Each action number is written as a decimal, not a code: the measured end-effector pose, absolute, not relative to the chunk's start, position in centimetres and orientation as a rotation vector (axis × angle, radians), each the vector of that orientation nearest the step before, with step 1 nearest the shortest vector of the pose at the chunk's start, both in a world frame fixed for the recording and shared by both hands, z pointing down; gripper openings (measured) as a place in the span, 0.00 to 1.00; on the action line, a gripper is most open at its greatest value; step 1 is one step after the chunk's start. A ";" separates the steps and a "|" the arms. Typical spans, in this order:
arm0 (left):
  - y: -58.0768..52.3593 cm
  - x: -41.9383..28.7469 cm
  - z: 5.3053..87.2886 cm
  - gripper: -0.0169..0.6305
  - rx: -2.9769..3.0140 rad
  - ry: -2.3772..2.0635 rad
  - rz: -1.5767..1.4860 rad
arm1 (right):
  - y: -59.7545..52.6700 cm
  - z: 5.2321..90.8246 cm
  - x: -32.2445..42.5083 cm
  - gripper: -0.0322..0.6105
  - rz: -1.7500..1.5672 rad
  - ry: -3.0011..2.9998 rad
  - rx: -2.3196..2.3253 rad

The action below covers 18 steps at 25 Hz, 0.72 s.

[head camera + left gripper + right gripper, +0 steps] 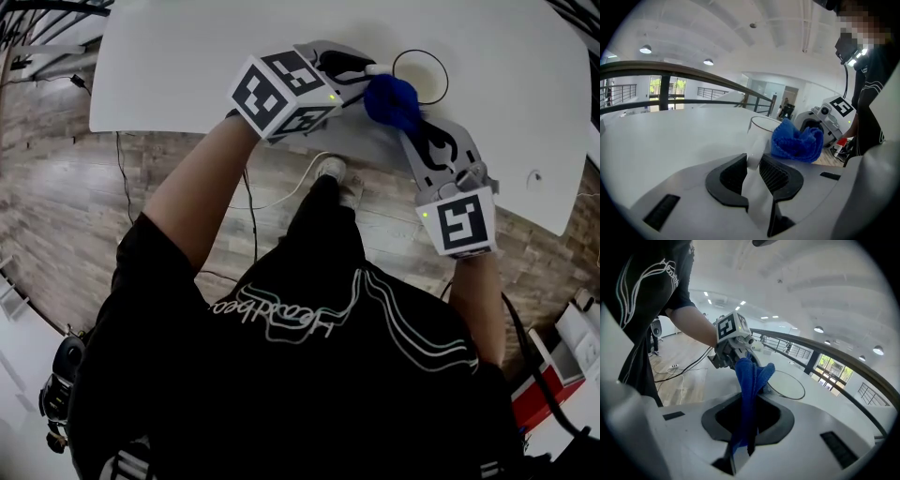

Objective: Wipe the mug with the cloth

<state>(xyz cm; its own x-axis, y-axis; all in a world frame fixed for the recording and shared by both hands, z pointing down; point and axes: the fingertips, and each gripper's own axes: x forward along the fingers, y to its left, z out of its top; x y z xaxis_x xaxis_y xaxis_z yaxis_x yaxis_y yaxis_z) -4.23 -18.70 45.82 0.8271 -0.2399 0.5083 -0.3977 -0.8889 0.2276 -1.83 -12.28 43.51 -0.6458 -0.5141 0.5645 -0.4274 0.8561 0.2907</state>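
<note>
1. The mug (pixel 424 77), white with a dark rim, stood upright on the white table (pixel 187 56). It was directly ahead of the left gripper (pixel 368 72), whose tips reached it at the handle (pixel 753 157).
2. In the left gripper view that gripper's jaws stood only narrowly apart and were closed on the handle, with a ribbed pad pressing on each side of it. The mug's body rose just beyond the tips.
3. The cloth (pixel 392 101) was blue and bunched into a wad. It lay against the side of the mug nearest the person, just to the right of the left gripper's tips and at the very tips of the right gripper (pixel 412 127).
4. In the right gripper view the right gripper's jaws were almost together and clamped on the cloth. A blue strip ran up between them and folded over past the tips. The mug's rim showed just beyond the cloth and a little to its right.
5. The two grippers came in on the mug from different sides — the left from the person's left along the table edge, the right from below in the head view — so their tips sat near each other with the cloth between them. Each gripper's marker cube was at its rear end, next to the forearm.
6. Further out, behind both grippers, a wooden floor (pixel 56 187) lay below the table edge with cables (pixel 251 202) trailing across it, and the person's black top (pixel 281 375) filled the lower part of the head view.
</note>
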 end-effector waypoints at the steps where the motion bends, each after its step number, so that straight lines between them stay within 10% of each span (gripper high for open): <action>1: -18.7 -4.3 45.8 0.16 2.688 -0.478 0.689 | -12.3 43.8 -1.9 0.12 -0.159 -2.353 0.669; 18: -18.8 -3.7 45.9 0.16 2.654 -0.504 0.737 | -12.9 35.3 4.7 0.12 0.512 -2.733 1.180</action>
